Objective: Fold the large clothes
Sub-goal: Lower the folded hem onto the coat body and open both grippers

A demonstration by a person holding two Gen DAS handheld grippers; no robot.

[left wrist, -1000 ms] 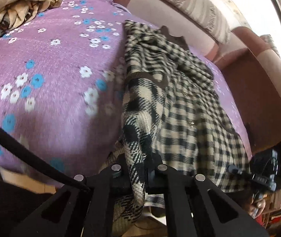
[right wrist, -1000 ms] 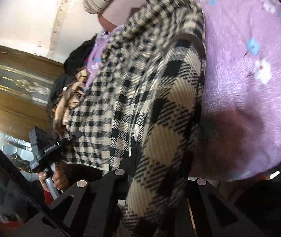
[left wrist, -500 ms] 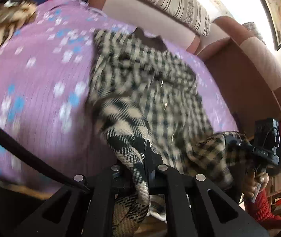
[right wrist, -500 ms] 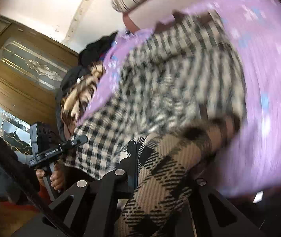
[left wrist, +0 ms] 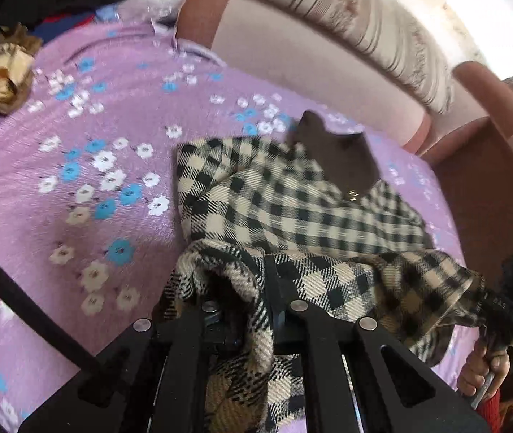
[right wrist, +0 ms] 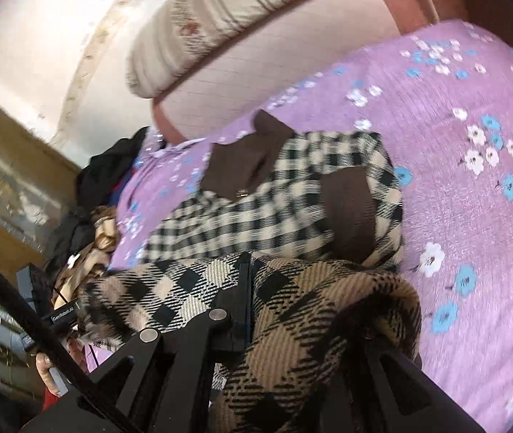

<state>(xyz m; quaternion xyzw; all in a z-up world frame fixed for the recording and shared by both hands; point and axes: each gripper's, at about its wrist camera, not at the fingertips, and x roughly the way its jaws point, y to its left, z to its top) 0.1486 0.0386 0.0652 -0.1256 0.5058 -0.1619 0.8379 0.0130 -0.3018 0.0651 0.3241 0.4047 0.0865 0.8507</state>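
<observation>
The right gripper [right wrist: 247, 281] pinches a fold of the checked coat [right wrist: 292, 195]. The coat lies on the purple bedspread [right wrist: 455, 180], collar toward the headboard [right wrist: 274, 72].

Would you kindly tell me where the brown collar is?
In the left wrist view, the brown collar lies right of centre on the purple bedspread, at the checked coat's far end, near the headboard.

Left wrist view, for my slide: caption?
Left gripper fingers clamp checked coat over purple floral bedspread.

My left camera looks steeply down, close over the checked coat [left wrist: 292, 209] on the purple bedspread [left wrist: 75, 180]; my right camera views both from the opposite side.
</observation>
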